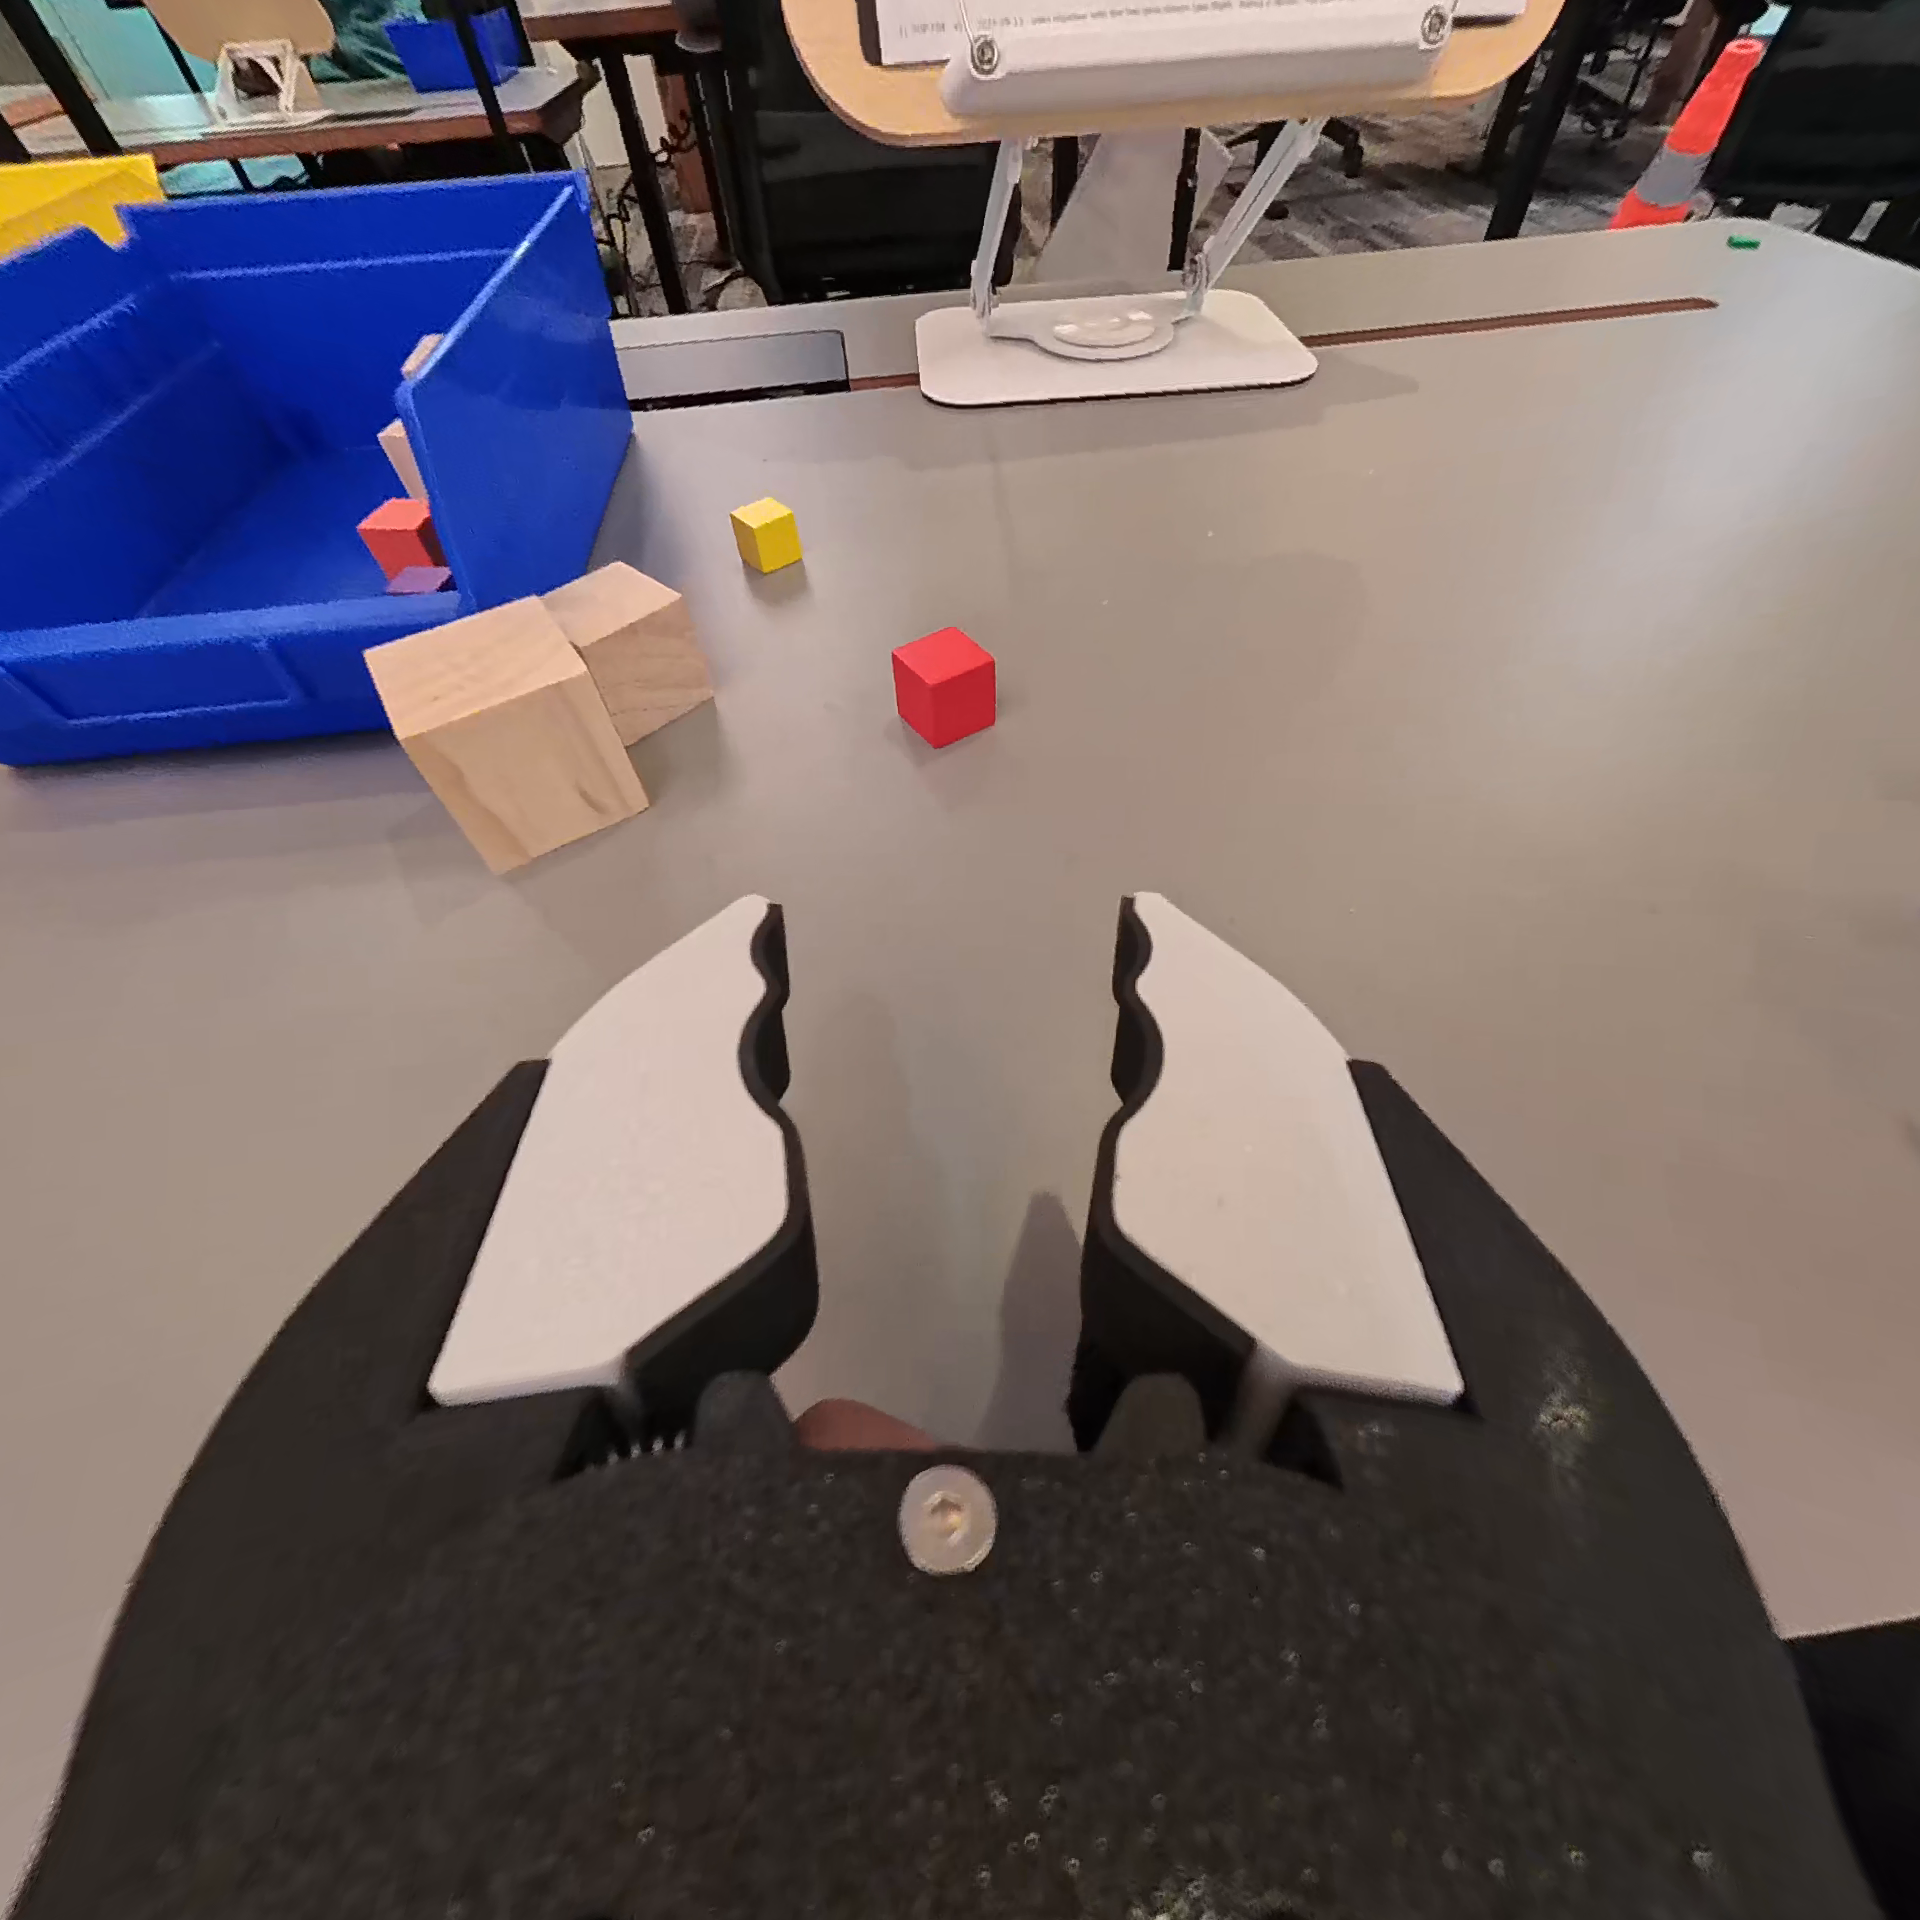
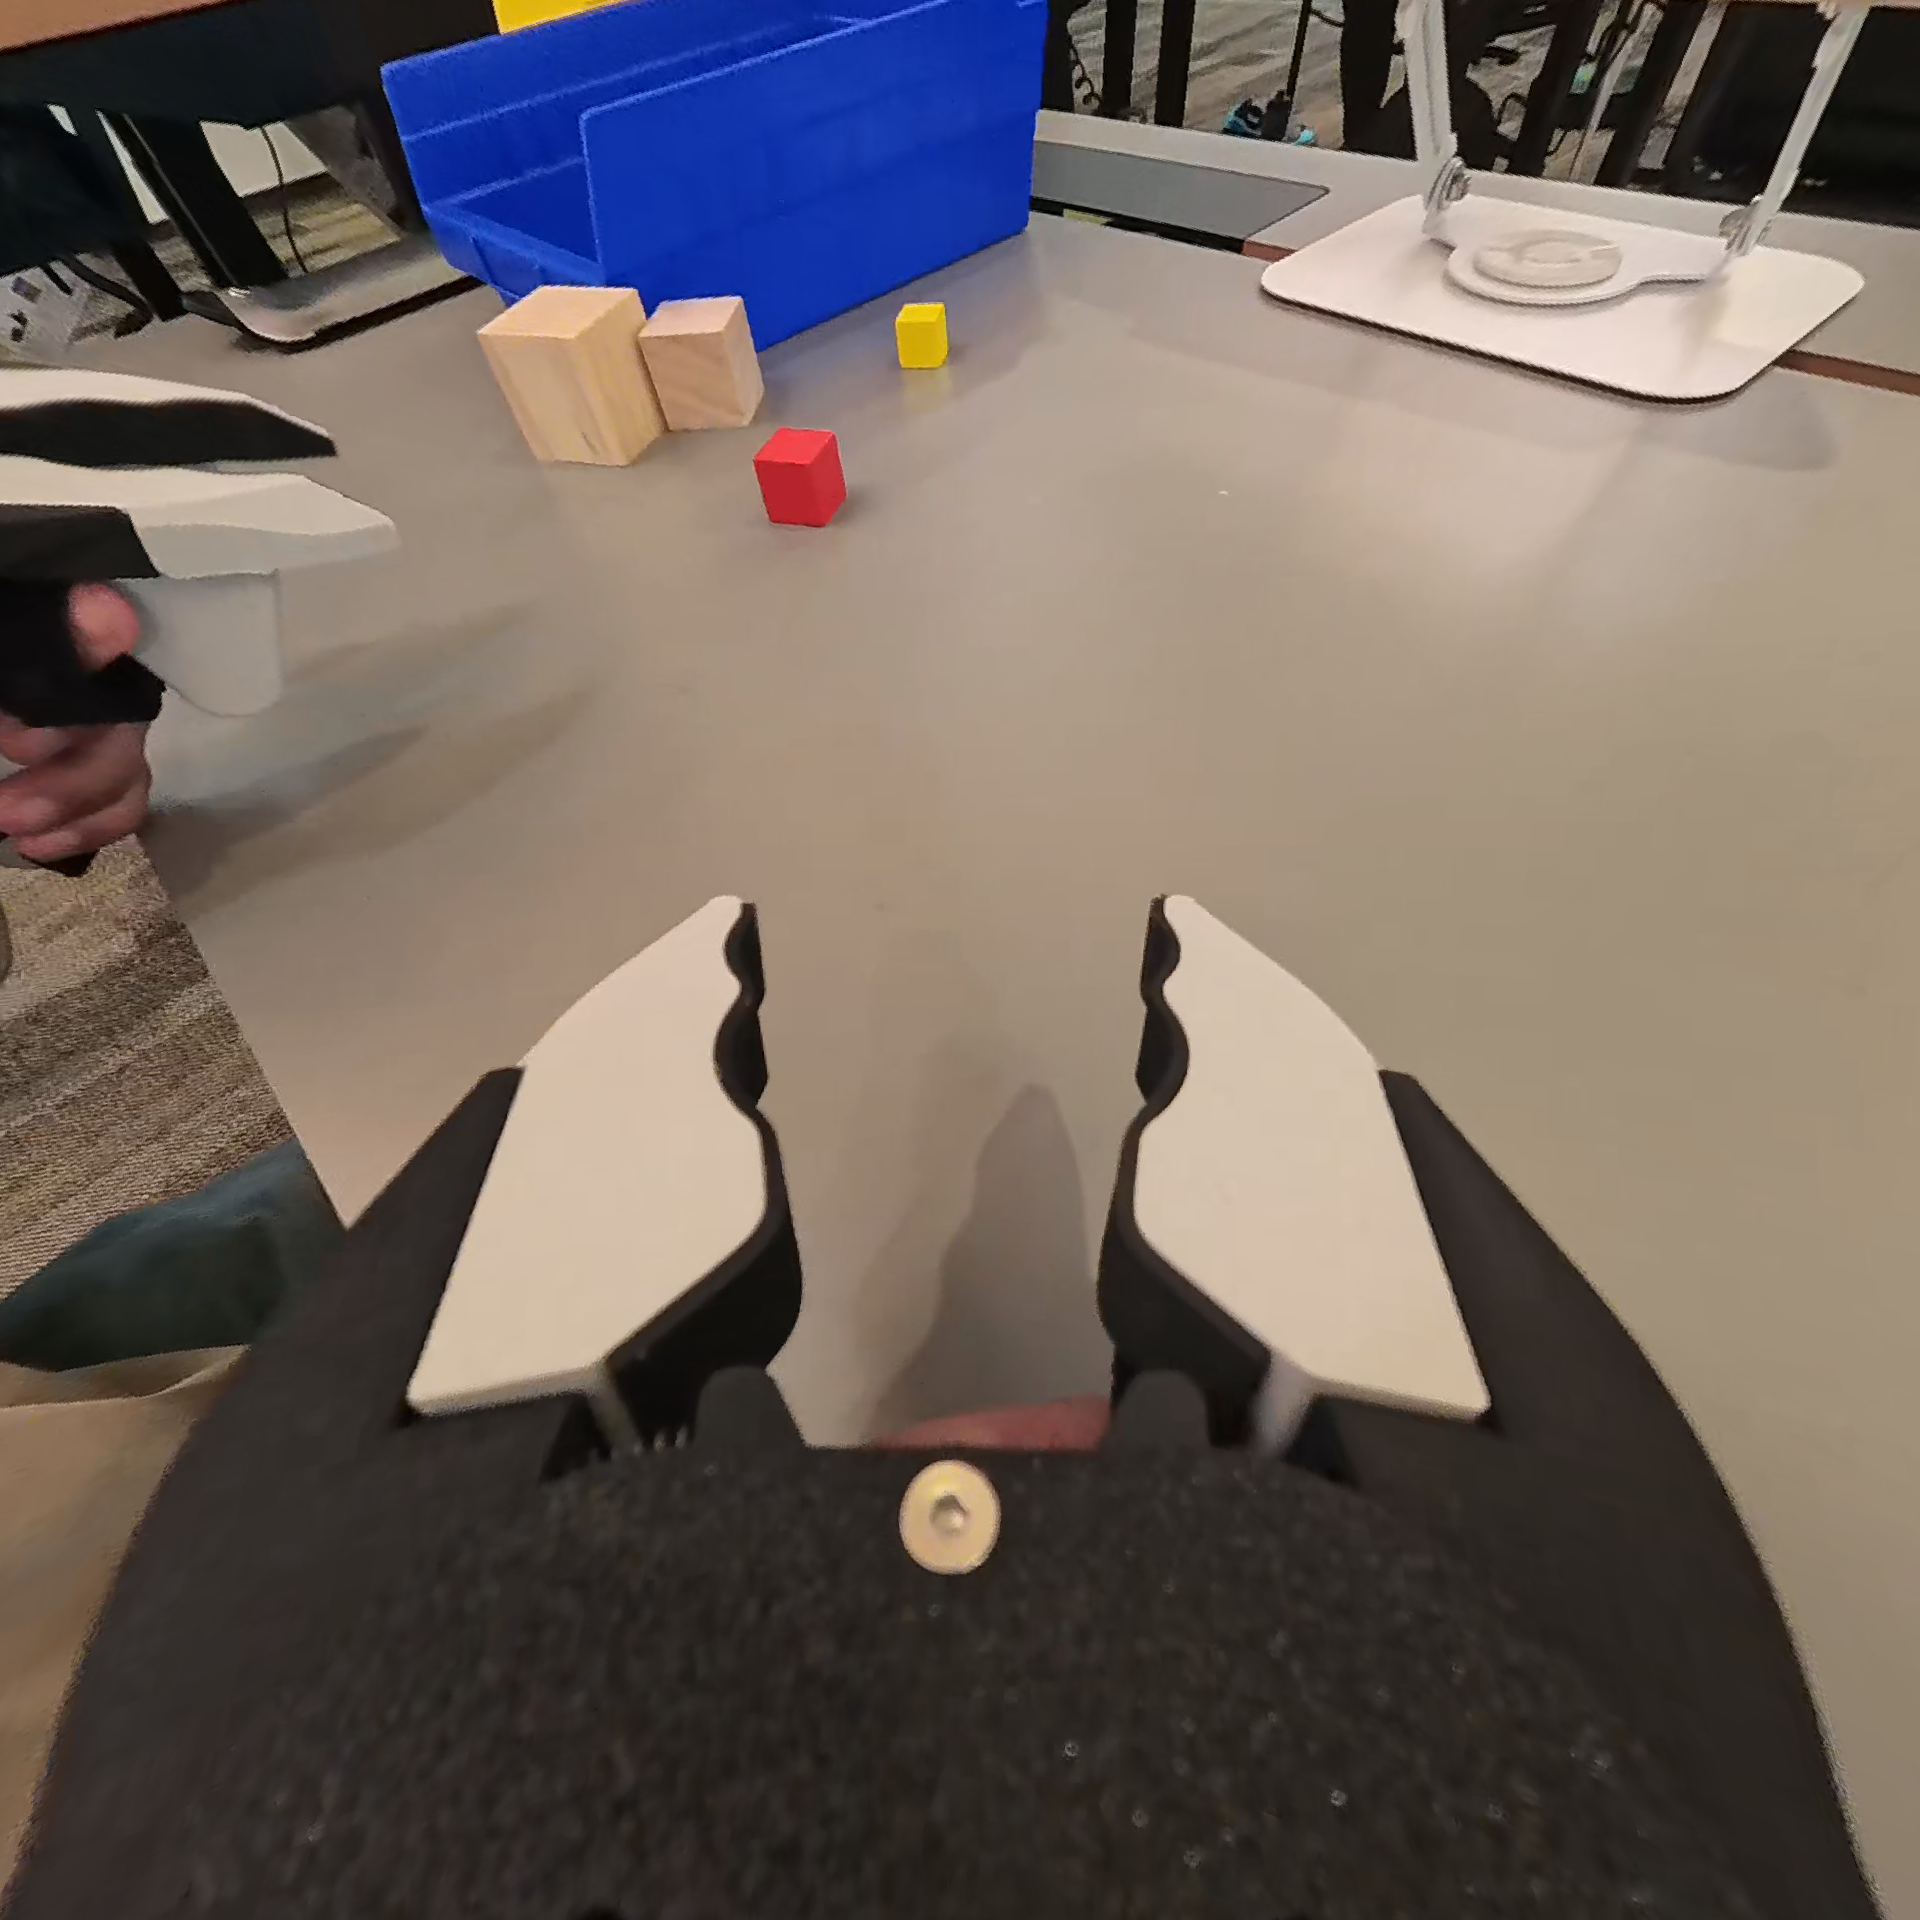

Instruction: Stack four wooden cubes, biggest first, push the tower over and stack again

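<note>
My left gripper (image 1: 951, 914) spread wide and empty, my right gripper (image 2: 951, 914) likewise, four cubes loose on the grey table (image 1: 1351, 727) well ahead of both, large wooden cube (image 1: 509, 727) touching smaller wooden cube (image 1: 639, 644) by the blue bin (image 1: 208, 665), red cube (image 1: 943, 686) nearest my jaws, yellow cube (image 1: 766, 533) beyond.

Black textured hand-held gripper (image 1: 951, 914) w/ grey-white fingers (image 1: 644, 1143), silver screw (image 1: 948, 1521).

Bare table (image 2: 1247, 675) lies open from 12 to 3 o'clock, while cubes (image 2: 571, 374) and bin (image 2: 727, 156) crowd 11 o'clock and a stand (image 2: 1558, 281) blocks 1.
</note>
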Demonstrator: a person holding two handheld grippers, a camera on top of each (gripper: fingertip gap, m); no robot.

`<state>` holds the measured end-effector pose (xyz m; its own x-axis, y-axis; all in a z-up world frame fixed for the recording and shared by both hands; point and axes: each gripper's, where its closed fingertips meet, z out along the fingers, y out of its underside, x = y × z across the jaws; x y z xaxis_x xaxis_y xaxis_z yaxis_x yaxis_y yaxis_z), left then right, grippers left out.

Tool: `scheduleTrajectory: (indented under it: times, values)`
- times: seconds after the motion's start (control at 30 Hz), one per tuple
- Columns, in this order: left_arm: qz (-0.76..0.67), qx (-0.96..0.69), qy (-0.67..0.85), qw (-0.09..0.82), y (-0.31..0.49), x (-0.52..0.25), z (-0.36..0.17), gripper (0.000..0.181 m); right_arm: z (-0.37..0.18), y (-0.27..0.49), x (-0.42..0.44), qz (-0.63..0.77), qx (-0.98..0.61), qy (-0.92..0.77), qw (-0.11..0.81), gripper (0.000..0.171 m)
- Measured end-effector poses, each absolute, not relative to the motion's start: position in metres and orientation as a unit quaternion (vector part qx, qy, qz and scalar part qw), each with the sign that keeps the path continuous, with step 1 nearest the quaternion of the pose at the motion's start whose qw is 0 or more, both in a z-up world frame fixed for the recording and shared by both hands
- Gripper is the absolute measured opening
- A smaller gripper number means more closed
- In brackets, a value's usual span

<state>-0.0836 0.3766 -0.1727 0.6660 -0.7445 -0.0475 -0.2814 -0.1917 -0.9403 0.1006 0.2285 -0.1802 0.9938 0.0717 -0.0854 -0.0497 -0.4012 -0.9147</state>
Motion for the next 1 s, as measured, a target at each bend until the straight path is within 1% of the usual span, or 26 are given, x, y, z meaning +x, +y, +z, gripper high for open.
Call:
scheduleTrajectory:
  times: [0.6, 0.73, 0.77, 0.87, 0.93, 1.0]
  values:
    - [-0.216, -0.748, 0.348, 0.522, 0.378, -0.085, -0.177, 0.06, -0.183, 0.227, 0.106, 0.041, -0.839, -0.002, 0.543, 0.069]
    - [-0.177, -0.757, 0.332, 0.534, 0.398, -0.096, -0.174, 0.06, -0.183, 0.226, 0.106, 0.045, -0.839, 0.0, 0.542, 0.069]
    - [-0.164, -0.764, 0.32, 0.535, 0.41, -0.1, -0.172, 0.061, -0.183, 0.226, 0.106, 0.045, -0.84, 0.0, 0.541, 0.069]
    - [-0.13, -0.795, 0.268, 0.529, 0.459, -0.108, -0.171, 0.076, -0.184, 0.226, 0.105, 0.048, -0.841, -0.002, 0.539, 0.069]
    - [-0.097, -0.821, 0.243, 0.507, 0.491, -0.111, -0.182, 0.088, -0.184, 0.227, 0.105, 0.051, -0.842, -0.003, 0.537, 0.069]
    - [-0.073, -0.843, 0.221, 0.485, 0.516, -0.111, -0.194, 0.093, -0.184, 0.227, 0.103, 0.057, -0.842, -0.004, 0.537, 0.068]
